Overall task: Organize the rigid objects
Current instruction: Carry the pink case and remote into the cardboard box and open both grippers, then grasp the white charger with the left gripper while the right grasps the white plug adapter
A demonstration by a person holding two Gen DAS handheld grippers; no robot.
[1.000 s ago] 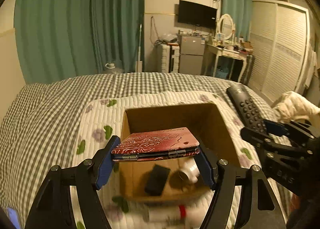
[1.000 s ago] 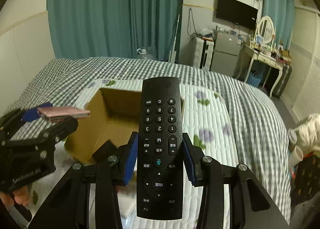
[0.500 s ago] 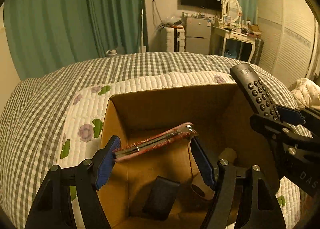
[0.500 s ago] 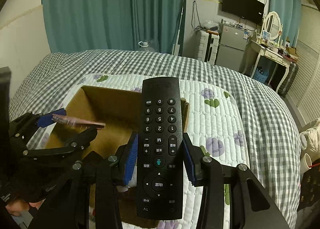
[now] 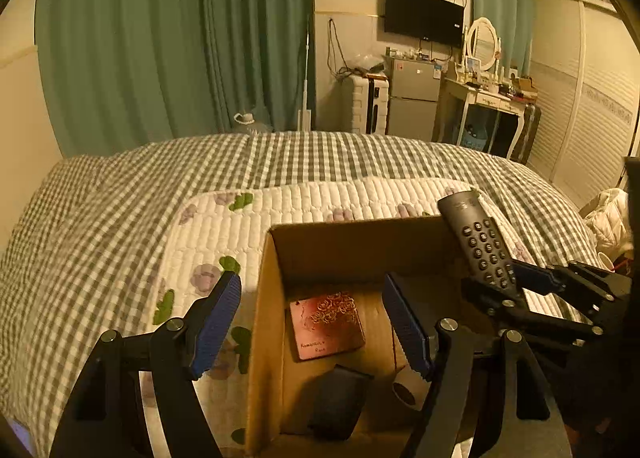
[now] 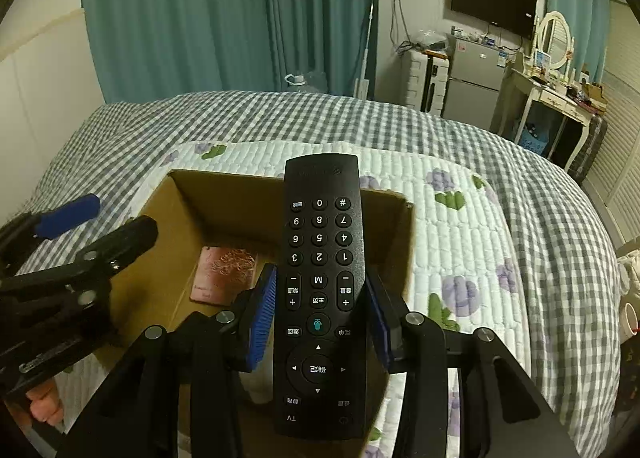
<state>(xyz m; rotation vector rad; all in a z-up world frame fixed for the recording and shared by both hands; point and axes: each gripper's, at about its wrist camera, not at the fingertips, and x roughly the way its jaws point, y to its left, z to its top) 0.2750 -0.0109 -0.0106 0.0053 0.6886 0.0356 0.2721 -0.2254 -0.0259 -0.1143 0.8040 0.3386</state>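
Note:
An open cardboard box (image 5: 264,298) (image 6: 188,193) sits on the quilted mat on the bed. A red rose-patterned case (image 5: 326,324) (image 6: 224,274) lies flat on the box floor, beside a black item (image 5: 336,402) and a white roll (image 5: 404,390). My left gripper (image 5: 314,318) is open and empty above the box's left wall. My right gripper (image 6: 320,314) is shut on a black remote control (image 6: 320,290), held over the box's right side; the remote also shows in the left wrist view (image 5: 478,238).
A white quilted mat with flower prints (image 6: 452,217) lies on a grey checked bedspread (image 5: 100,217). Green curtains, a TV, a small fridge and a dressing table stand beyond the bed. A white cup (image 6: 630,320) is at the right edge.
My left gripper opened and let go of the red case, which now lies on the box floor. The left gripper has shifted left. The right gripper moved the remote over the box.

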